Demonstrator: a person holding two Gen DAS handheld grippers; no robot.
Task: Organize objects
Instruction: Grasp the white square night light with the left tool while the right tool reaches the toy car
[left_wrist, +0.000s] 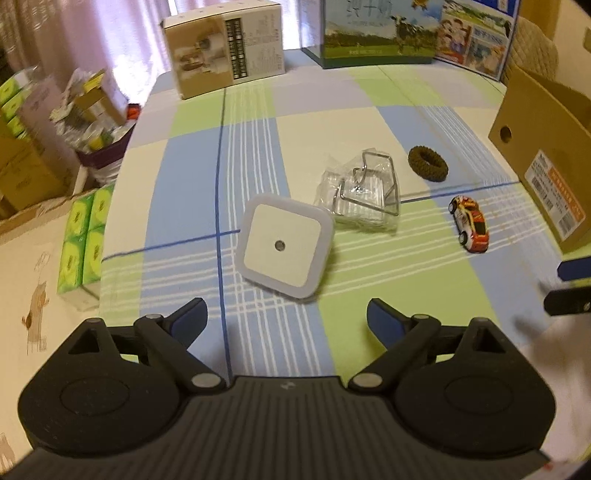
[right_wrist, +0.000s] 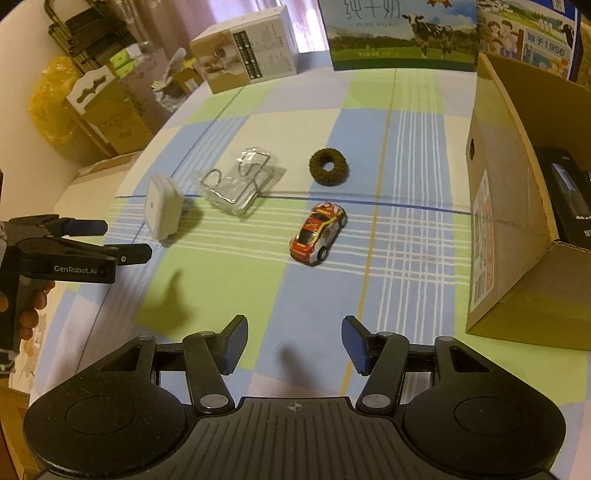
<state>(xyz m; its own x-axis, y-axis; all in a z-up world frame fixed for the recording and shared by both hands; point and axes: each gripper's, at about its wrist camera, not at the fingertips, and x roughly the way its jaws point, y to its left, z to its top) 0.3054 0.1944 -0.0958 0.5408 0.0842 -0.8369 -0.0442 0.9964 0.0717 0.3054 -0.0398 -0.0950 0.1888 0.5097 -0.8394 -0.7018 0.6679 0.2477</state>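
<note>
While both hand-held grippers (left_wrist: 286, 321) (right_wrist: 293, 343) gape, car (right_wrist: 318, 233) sits untouched.

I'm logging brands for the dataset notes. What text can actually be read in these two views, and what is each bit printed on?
"GenRobot.AI": on the left gripper, seen from the right wrist.
"PURE MILK": on the milk carton with the cow, under large Chinese characters.
"1956": on the blue illustrated carton, after Chinese characters.
Too small or blurred: the shipping label on the cardboard box, and the print on the white product box.
</note>
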